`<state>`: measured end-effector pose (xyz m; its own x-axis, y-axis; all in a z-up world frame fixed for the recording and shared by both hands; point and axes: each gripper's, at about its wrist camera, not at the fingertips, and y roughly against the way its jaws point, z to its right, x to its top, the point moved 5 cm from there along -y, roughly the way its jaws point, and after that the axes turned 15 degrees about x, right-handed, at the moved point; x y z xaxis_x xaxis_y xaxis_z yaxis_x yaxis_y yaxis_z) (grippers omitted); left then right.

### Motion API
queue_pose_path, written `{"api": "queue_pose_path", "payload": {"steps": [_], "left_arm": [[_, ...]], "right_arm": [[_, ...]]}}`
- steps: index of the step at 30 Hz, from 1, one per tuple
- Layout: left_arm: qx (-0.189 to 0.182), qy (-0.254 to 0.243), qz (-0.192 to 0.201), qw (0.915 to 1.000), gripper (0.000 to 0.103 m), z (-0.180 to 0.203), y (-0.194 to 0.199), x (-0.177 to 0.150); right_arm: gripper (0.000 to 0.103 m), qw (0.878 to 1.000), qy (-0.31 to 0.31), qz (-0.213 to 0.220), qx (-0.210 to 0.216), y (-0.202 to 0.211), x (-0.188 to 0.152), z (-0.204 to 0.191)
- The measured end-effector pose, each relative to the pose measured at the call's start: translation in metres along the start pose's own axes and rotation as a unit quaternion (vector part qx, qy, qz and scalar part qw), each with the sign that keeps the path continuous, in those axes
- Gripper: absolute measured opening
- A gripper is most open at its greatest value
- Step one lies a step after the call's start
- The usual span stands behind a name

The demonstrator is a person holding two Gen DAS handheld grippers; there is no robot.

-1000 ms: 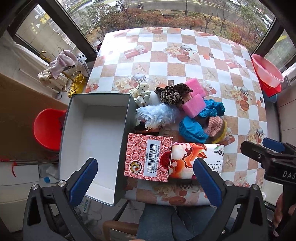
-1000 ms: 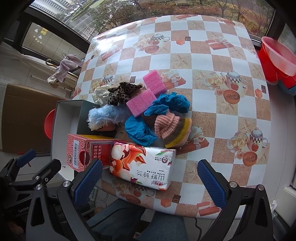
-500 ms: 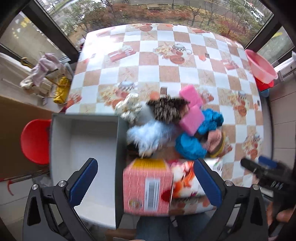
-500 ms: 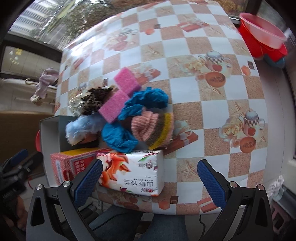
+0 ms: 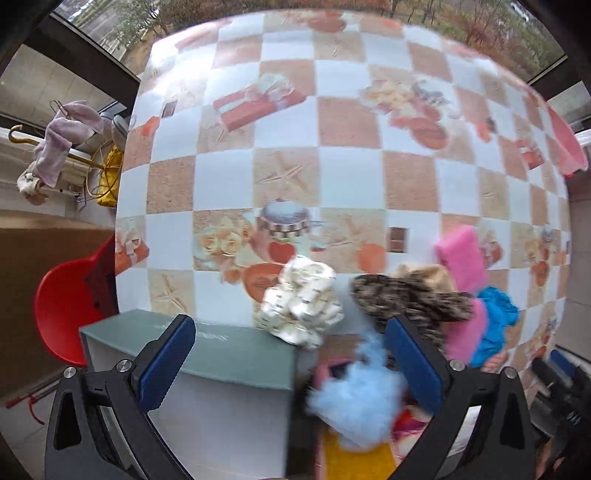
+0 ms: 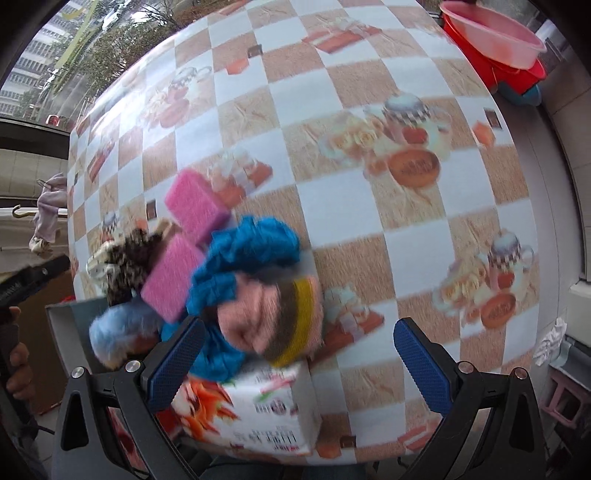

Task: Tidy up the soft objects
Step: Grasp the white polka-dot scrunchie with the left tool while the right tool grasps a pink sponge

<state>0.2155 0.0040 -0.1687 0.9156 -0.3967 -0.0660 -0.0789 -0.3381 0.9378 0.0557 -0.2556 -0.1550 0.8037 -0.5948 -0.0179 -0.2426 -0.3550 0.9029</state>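
Both pairs of tongs are spread wide and pinch nothing; the left tongs (image 5: 288, 362) hang above the near left part of the counter (image 5: 347, 184), whose checked cloth bears teapots, roses and starfish, and the right tongs (image 6: 299, 360) hang above its near edge further right. The soft things lie heaped together at the near side of the counter; a cream spotted scrunchie (image 5: 301, 304) rests against the far rim of an open grey and white box (image 5: 229, 354), which stands at the counter's left edge; just right of the scrunchie lies a leopard-print scrunchie (image 5: 410, 299), and in front of both a pale blue fluffy piece (image 5: 356, 402) sits close under the left tongs' right finger. Two pink sponges (image 6: 195, 206) lie one behind the other, the nearer one (image 6: 171, 280) touching the leopard-print scrunchie; a bright blue ruffled cloth (image 6: 251, 247) is bunched against them on the right, and a knitted pink hat (image 6: 273, 317) with brown and yellow bands leans on the blue cloth, almost between the right tongs' fingers. In front of the hat a printed tissue pack (image 6: 255, 410) lies at the counter's near edge. Both views are blurred, so finer detail cannot be told. Beyond the counter's left side a red chair (image 5: 70, 302) stands on the floor, and off its far right corner a pink basin (image 6: 491, 33) sits in a red one; a hand (image 6: 16, 365) grips the left tool's handle at the left edge of the right view.
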Motion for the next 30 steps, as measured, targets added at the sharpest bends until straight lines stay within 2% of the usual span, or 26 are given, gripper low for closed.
{"api": "queue_pose_path", "payload": {"steps": [3, 9, 12, 16, 17, 18, 19, 20, 22, 23, 25, 26, 27, 28, 29, 30], "left_arm": [[-0.010, -0.023, -0.028, 0.9993, 0.103, 0.002, -0.025, 0.003], [-0.018, -0.052, -0.053, 0.9971, 0.103, 0.023, -0.058, 0.006], [-0.007, -0.063, -0.062, 0.9961, 0.103, 0.031, -0.069, 0.008], [0.008, -0.066, -0.094, 0.9934, 0.103, 0.035, -0.091, 0.007], [0.010, -0.065, -0.098, 0.9930, 0.103, 0.035, -0.093, 0.006], [0.014, -0.064, -0.102, 0.9926, 0.102, 0.036, -0.097, 0.005], [0.016, -0.065, -0.103, 0.9924, 0.100, 0.037, -0.098, 0.004], [0.015, -0.068, -0.108, 0.9918, 0.093, 0.038, -0.100, 0.003], [0.015, -0.069, -0.110, 0.9914, 0.087, 0.037, -0.105, 0.003], [0.014, -0.065, -0.113, 0.9914, 0.085, 0.037, -0.105, 0.003], [0.003, -0.064, -0.109, 0.9920, 0.075, 0.040, -0.101, 0.006], [-0.008, -0.067, -0.106, 0.9921, 0.062, 0.043, -0.097, 0.007], [-0.013, -0.068, -0.103, 0.9922, 0.046, 0.044, -0.095, 0.007], [-0.014, -0.071, -0.100, 0.9923, 0.039, 0.046, -0.094, 0.007], [-0.015, -0.074, -0.098, 0.9923, 0.026, 0.047, -0.094, 0.007], [-0.019, -0.074, -0.094, 0.9926, 0.022, 0.048, -0.093, 0.006]], "right_arm": [[0.103, 1.000, 0.018, 0.009, -0.006, -0.016, 0.027, -0.019], [0.103, 0.998, 0.053, 0.003, -0.017, -0.068, 0.071, -0.060], [0.103, 0.997, 0.067, -0.009, -0.026, -0.097, 0.081, -0.073], [0.103, 0.995, 0.079, -0.026, -0.059, -0.129, 0.086, -0.074], [0.103, 0.995, 0.077, -0.030, -0.050, -0.134, 0.086, -0.073], [0.103, 0.996, 0.074, -0.033, -0.050, -0.136, 0.085, -0.072], [0.103, 0.994, 0.079, -0.031, -0.067, -0.135, 0.085, -0.071], [0.103, 0.993, 0.083, -0.031, -0.079, -0.134, 0.085, -0.068], [0.093, 0.994, 0.078, -0.031, -0.066, -0.132, 0.084, -0.063], [0.084, 0.994, 0.077, -0.026, -0.066, -0.128, 0.084, -0.059], [0.060, 0.993, 0.087, -0.020, -0.077, -0.120, 0.086, -0.056], [0.035, 0.993, 0.093, -0.014, -0.077, -0.113, 0.088, -0.052], [0.025, 0.994, 0.093, -0.010, -0.062, -0.107, 0.090, -0.049], [0.025, 0.995, 0.085, -0.012, -0.045, -0.103, 0.091, -0.046], [0.025, 0.996, 0.078, -0.013, -0.035, -0.100, 0.091, -0.043], [0.025, 0.997, 0.074, -0.011, -0.026, -0.095, 0.092, -0.040]]}}
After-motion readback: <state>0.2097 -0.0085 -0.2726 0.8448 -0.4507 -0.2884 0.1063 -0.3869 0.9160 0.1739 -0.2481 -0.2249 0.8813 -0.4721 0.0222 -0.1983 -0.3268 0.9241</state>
